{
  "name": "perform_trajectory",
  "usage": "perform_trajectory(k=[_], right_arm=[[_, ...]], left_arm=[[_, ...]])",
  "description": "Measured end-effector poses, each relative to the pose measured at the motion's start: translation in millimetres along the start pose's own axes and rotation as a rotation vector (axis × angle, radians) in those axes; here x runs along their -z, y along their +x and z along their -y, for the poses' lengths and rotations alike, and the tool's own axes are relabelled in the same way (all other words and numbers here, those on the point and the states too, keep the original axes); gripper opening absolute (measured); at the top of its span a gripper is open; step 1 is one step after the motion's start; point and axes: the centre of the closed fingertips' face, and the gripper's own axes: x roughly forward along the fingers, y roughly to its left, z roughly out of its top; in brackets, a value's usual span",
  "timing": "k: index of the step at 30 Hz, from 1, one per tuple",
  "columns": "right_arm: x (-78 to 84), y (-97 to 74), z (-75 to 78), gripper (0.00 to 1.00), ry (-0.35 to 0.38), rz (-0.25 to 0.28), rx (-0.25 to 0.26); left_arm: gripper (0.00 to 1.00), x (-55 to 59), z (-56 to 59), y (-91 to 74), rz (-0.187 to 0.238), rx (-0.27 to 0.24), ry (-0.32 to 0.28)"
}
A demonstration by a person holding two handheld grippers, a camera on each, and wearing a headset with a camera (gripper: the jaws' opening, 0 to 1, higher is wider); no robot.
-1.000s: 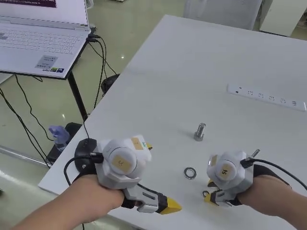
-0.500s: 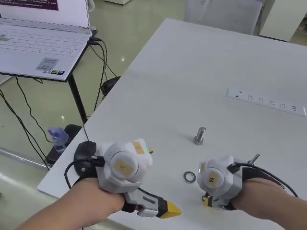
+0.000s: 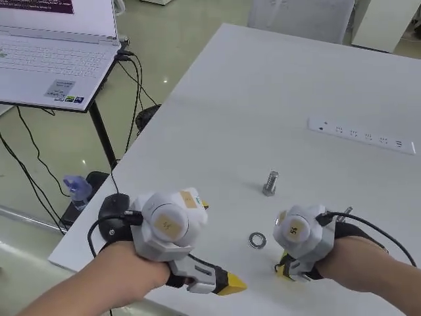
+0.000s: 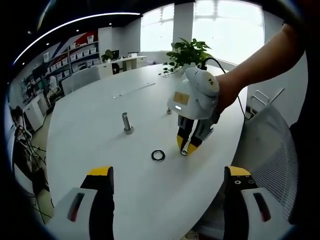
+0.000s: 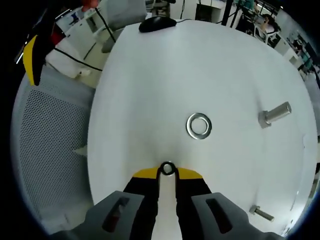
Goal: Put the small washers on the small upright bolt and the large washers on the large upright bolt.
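Observation:
My right gripper (image 5: 167, 173) is shut on a small washer (image 5: 167, 168), its tips low over the white table (image 5: 150, 90). A large washer (image 5: 199, 125) lies flat just ahead of it. The large upright bolt (image 5: 275, 114) stands further off, and the small upright bolt (image 5: 261, 213) stands apart at the table's side. In the head view the right gripper (image 3: 283, 269) is just right of the large washer (image 3: 257, 240), with the large bolt (image 3: 270, 183) behind. My left gripper (image 4: 169, 175) is open with nothing between its fingers and faces the right gripper (image 4: 191, 144).
A white power strip (image 3: 362, 135) lies across the far right of the table. A black mouse (image 3: 115, 212) with its cable sits at the near left corner. Beyond the table's left edge a laptop (image 3: 46, 52) stands on a stand.
My right gripper has shifted a little left toward the large washer, still holding the small washer. The left gripper has barely moved.

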Motion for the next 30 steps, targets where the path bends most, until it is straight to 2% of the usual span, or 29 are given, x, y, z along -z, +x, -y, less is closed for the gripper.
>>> perform_trajectory(k=[6, 14, 18, 23, 30], right_arm=[[1.7, -5.3, -2.1, 0.12, 0.018, 0.011, -0.004], [11.6, -29.6, 6.5, 0.12, 0.084, 0.054, 0.023], [25.7, -45.1, 14.3, 0.12, 0.116, 0.064, 0.049], [45.4, -61.3, 25.1, 0.12, 0.147, 0.062, 0.073], [71.6, -78.1, 45.3, 0.12, 0.187, 0.05, 0.107]], left_arm=[[0.91, -0.3, -2.5, 2.2, -0.001, -0.005, -0.002], [0.94, 2.9, -5.1, 5.5, 0.0, -0.013, 0.002], [0.94, 4.4, -4.1, 6.4, -0.001, -0.01, 0.002], [0.95, 0.1, -5.1, 5.9, 0.025, -0.01, 0.006], [0.96, 2.6, -7.8, 5.6, 0.019, -0.008, 0.008]])
